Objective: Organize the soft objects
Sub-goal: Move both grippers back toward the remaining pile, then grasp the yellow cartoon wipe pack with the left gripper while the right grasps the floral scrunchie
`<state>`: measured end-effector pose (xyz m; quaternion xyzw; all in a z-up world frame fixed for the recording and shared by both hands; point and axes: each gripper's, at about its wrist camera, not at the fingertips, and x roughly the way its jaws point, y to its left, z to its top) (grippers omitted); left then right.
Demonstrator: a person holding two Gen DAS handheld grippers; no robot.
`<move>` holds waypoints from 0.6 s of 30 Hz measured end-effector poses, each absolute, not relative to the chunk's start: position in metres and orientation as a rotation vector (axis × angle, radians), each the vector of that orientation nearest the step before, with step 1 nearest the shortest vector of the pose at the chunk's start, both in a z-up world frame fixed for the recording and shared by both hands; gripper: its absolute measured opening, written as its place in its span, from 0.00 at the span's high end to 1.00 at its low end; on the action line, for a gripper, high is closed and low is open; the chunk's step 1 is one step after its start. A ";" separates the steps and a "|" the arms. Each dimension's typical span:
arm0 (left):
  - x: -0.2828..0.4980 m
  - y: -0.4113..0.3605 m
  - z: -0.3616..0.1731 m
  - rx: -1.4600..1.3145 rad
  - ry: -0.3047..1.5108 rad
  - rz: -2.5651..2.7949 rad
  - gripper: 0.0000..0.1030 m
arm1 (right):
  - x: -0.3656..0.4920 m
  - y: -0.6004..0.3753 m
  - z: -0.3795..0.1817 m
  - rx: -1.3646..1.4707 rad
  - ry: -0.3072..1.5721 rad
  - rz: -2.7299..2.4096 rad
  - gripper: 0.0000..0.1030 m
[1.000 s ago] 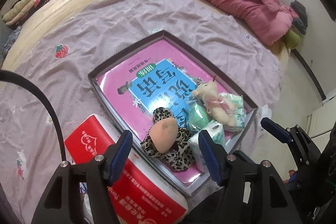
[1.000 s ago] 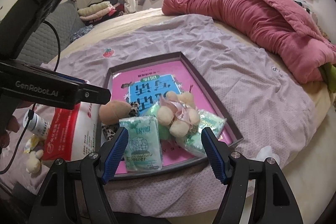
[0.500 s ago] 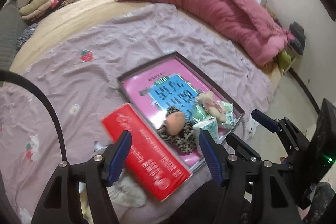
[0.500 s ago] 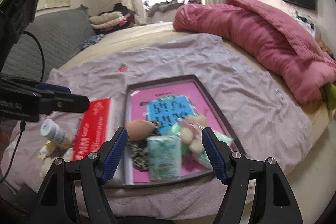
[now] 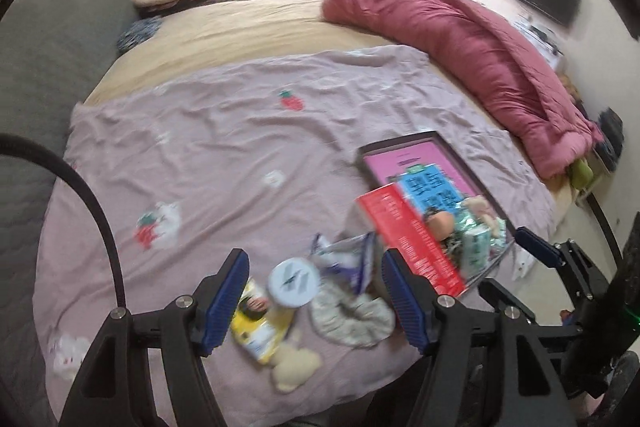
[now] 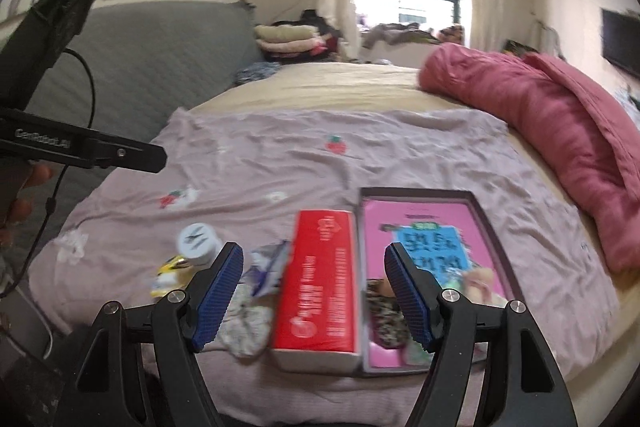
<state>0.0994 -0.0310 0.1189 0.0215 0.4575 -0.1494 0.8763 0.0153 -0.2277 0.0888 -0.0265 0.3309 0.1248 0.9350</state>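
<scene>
Both tools have drawn back, open and empty; tray (image 6: pixel 496 231) holds book (image 6: pixel 430 247), soft toys.

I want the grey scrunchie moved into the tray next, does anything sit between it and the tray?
Yes. The red pack lies along the tray wall, directly between it and the grey scrunchie.

L gripper (image 5: pixel 314 277) open, R gripper (image 6: pixel 314 285) open

Ahead of your tongs, the lilac sheet (image 5: pixel 224 147) is bare and wide, so you can pass there freely. Near the tips lie a white-capped bottle (image 5: pixel 294 283), a grey cloth (image 5: pixel 352 319) and the red pack (image 6: pixel 320 279). Right of them stands the tray (image 6: pixel 494 227), and beyond it the pink duvet (image 6: pixel 560 115).
</scene>
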 end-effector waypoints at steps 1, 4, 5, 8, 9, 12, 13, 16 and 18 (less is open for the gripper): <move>0.097 -0.021 0.114 0.032 0.962 -0.295 0.33 | 0.015 -0.222 0.088 -0.062 0.679 0.267 0.28; 0.091 0.001 0.101 -0.001 0.986 -0.267 0.33 | 0.013 -0.204 0.087 -0.082 0.693 0.304 0.28; 0.090 0.006 0.096 -0.008 0.993 -0.259 0.33 | 0.013 -0.199 0.086 -0.089 0.699 0.313 0.28; 0.086 0.023 0.079 -0.021 1.025 -0.240 0.33 | 0.013 -0.182 0.082 -0.119 0.716 0.341 0.28; 0.085 0.026 0.075 -0.025 1.032 -0.238 0.33 | 0.013 -0.177 0.081 -0.131 0.721 0.352 0.28; 0.083 0.039 0.060 -0.049 1.062 -0.226 0.33 | 0.015 -0.166 0.076 -0.169 0.737 0.372 0.28; 0.082 0.044 0.055 -0.058 1.071 -0.224 0.33 | 0.016 -0.162 0.074 -0.183 0.742 0.374 0.28; 0.083 0.052 0.041 -0.078 1.096 -0.216 0.33 | 0.016 -0.155 0.066 -0.220 0.762 0.391 0.28; 0.084 0.055 0.033 -0.087 1.111 -0.213 0.33 | 0.017 -0.149 0.057 -0.243 0.789 0.406 0.28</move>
